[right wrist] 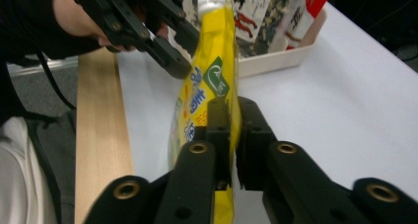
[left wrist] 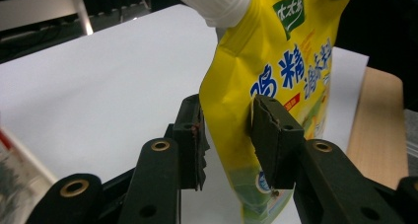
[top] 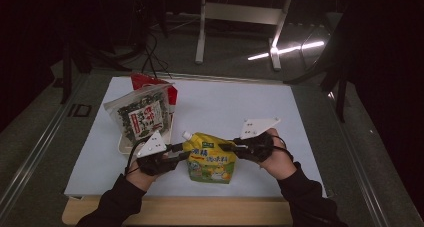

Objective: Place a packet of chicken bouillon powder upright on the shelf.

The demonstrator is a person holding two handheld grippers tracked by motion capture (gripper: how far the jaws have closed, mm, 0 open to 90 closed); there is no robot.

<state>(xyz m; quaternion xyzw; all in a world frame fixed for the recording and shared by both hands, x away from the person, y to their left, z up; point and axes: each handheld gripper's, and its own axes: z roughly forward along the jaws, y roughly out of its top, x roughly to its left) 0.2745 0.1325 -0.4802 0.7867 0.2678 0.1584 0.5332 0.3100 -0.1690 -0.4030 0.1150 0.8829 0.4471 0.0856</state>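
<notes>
So the yellow pouch (top: 210, 159) is standing upright near the front of the desk (top: 240, 107), cap (left wrist: 214, 2) up top, long axis vertical, and both claws come at it from opposite sides. The right claw (right wrist: 230, 135) is clamped tight on the pouch's thin side edge, basically pinching it flat. The left claw (left wrist: 229, 140) has the other edge between its jaws: one pad (left wrist: 268, 135) sits on the printed face, the other looks just shy of the back, so I'd call it narrowed but not really biting yet. Both hands are about equally close, so neither really has an advantage. The thing the next move hinges on, I think, is that the pouch hangs between the two claws with its flat face toward the person, so any pull or lift should run along that line. Room-wise, the tray (top: 125, 146) with the seaweed bag (top: 140, 114) sits just behind and left of the left claw, fairly near. Right side and back of the desk are wide open, and the front edge is close.
</notes>
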